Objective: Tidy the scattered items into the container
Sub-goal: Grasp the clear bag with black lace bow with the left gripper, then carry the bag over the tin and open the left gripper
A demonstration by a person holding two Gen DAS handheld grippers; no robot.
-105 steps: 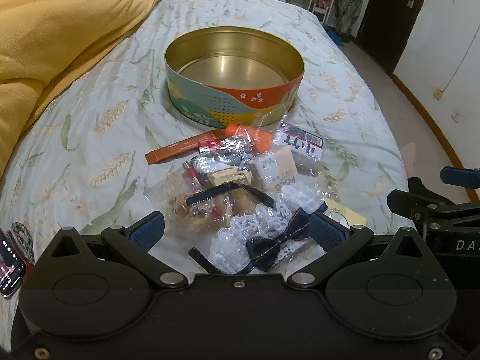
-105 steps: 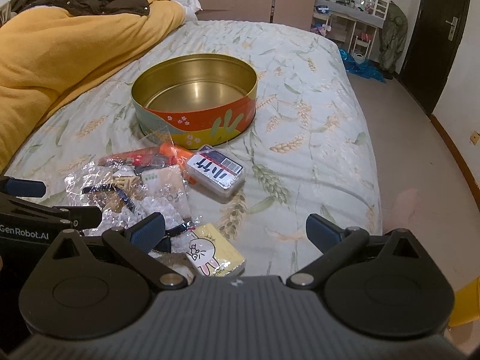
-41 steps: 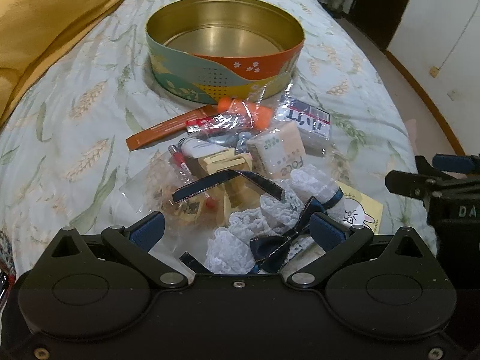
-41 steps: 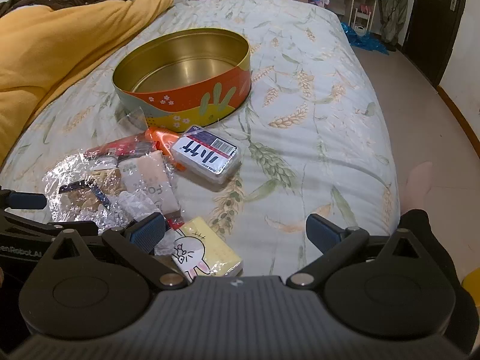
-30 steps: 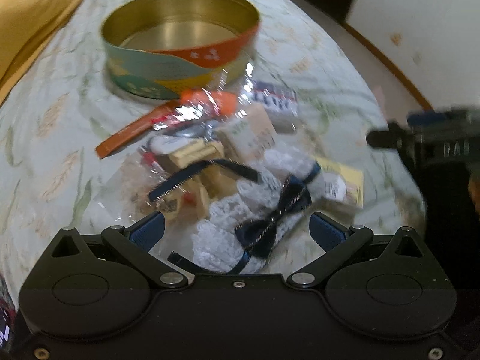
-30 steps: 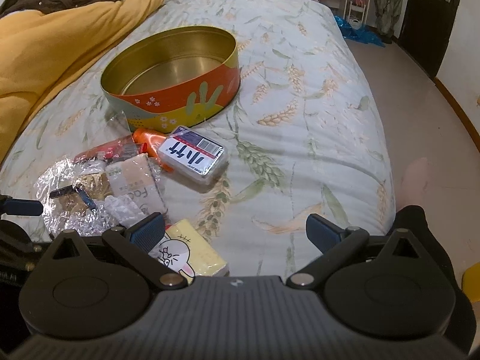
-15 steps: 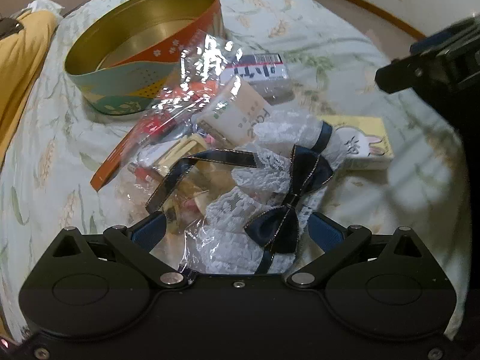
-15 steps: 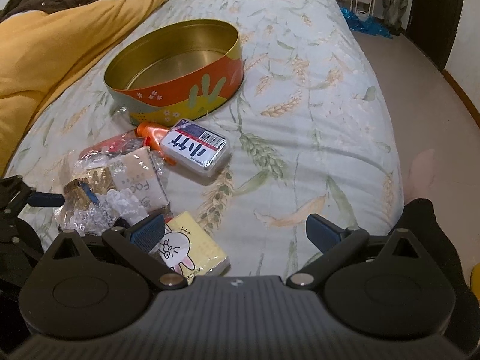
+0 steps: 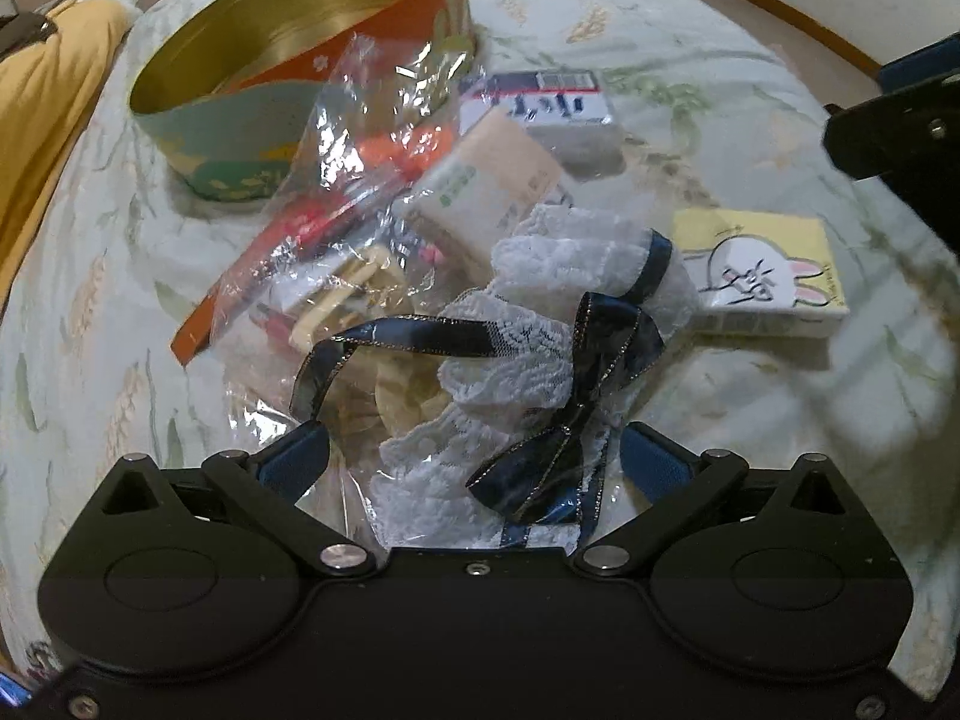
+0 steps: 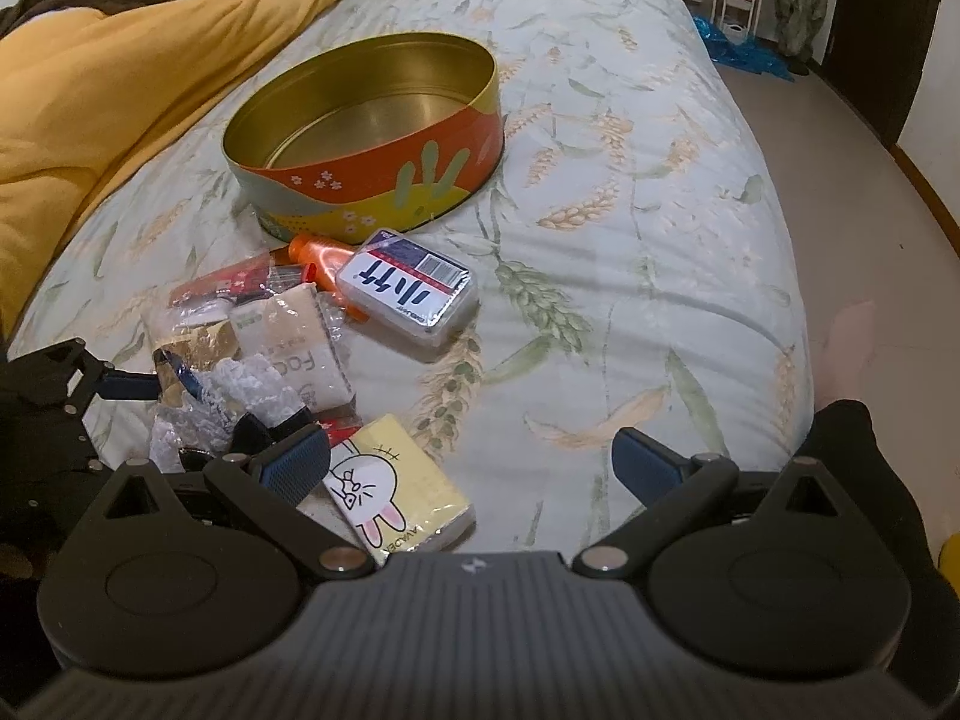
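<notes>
Straddling lace-and-ribbon bow in clear cellophane bag, left gripper sits lower centre of left view, jaws apart, pads either side, not clamped. Bag looks light, limp, slippery (crinkly film likely slides between pads); best pinch through lace bulk near navy knot, not loose film edge. Round tin empty, upper left of right view. Right gripper spread wide, holding nothing, above yellow rabbit tissue pack on bed.
</notes>
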